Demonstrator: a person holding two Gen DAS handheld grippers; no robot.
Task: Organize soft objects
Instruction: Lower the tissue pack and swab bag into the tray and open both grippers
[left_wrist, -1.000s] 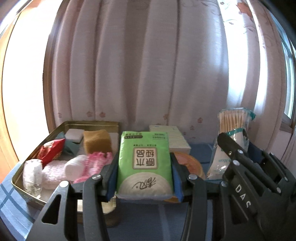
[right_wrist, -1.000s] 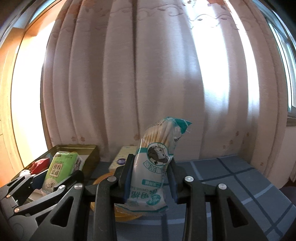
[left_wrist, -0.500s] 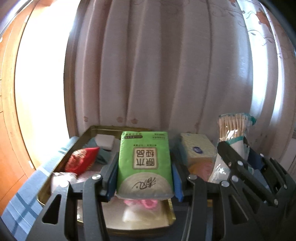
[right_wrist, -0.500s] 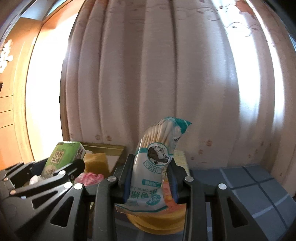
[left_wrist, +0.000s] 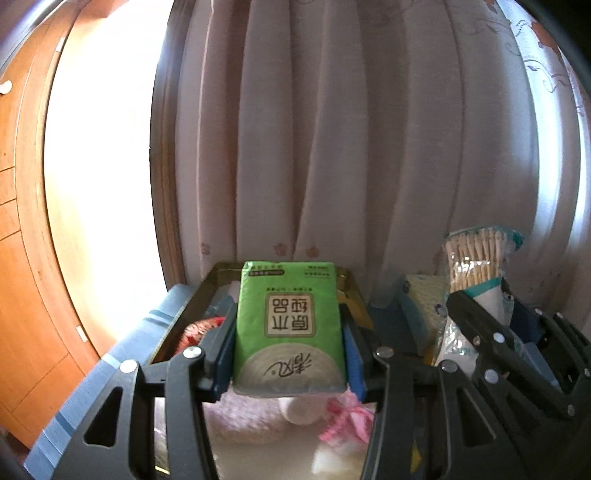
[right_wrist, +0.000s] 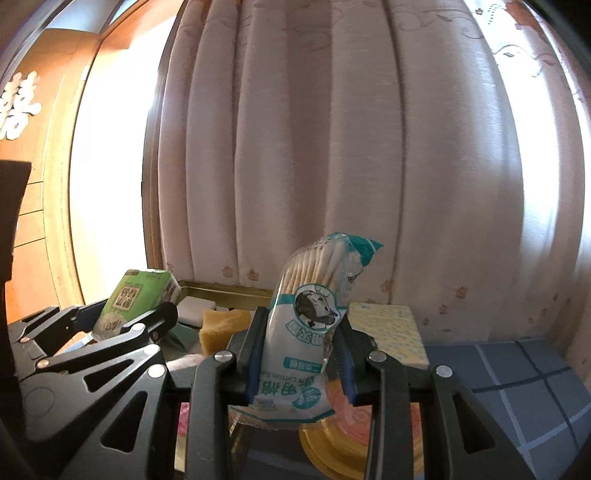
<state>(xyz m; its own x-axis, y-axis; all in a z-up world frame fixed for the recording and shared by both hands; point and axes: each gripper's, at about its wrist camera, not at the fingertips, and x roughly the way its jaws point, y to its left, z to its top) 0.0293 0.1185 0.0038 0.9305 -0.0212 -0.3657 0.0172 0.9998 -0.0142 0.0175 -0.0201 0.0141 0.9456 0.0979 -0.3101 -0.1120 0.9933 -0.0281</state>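
Over the last second the left gripper carried the green plastic tissue pack leftward and forward until it hung above the gold metal tray, where earlier it had been off the tray's right end. The pink fluffy cloth and white roll, formerly seen to the left of the pack, came to lie directly beneath it. The right gripper, with the clear bag of cotton swabs, shifted left too: the round yellow-and-orange lid moved under it, and the yellow sponge block and white pad in the tray came into its view.
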